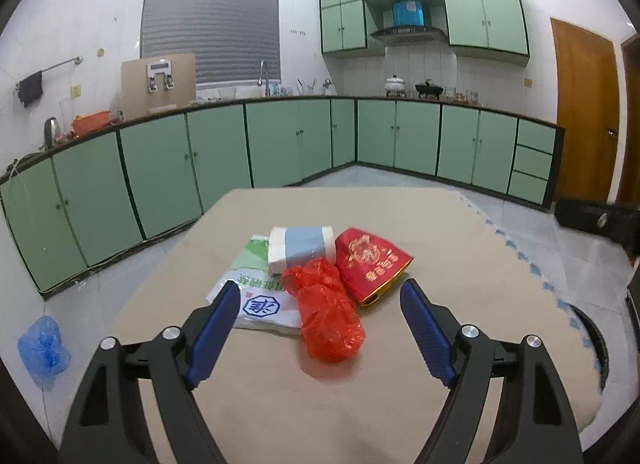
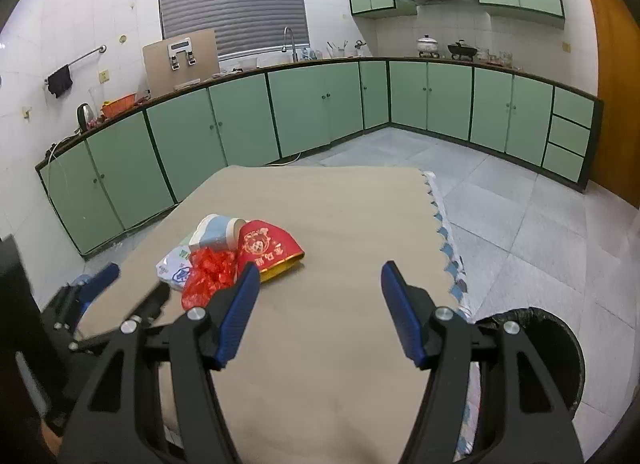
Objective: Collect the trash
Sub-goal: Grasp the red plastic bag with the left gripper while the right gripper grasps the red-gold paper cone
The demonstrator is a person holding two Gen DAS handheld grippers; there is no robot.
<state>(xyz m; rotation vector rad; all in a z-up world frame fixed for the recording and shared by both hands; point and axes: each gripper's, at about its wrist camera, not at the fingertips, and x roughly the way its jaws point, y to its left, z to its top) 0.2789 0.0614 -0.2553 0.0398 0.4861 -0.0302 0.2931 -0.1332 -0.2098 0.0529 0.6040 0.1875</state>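
A pile of trash lies on the beige mat (image 1: 304,396): a crumpled red plastic bag (image 1: 328,314), a red and gold packet (image 1: 370,264), a white tissue pack with a blue band (image 1: 300,246) and a white printed bag (image 1: 256,296). My left gripper (image 1: 320,288) is open, its blue fingers either side of the red bag, just short of it. In the right wrist view the pile sits left of centre, with the red bag (image 2: 208,276) and the red packet (image 2: 268,248). My right gripper (image 2: 316,268) is open and empty, right of the pile. The left gripper (image 2: 132,280) shows at the left.
A black-lined trash bin (image 2: 552,348) stands on the floor by the mat's right edge, also showing in the left wrist view (image 1: 596,340). A blue plastic bag (image 1: 42,348) lies on the floor at left. Green cabinets (image 1: 224,152) line the walls; a wooden door (image 1: 584,112) is right.
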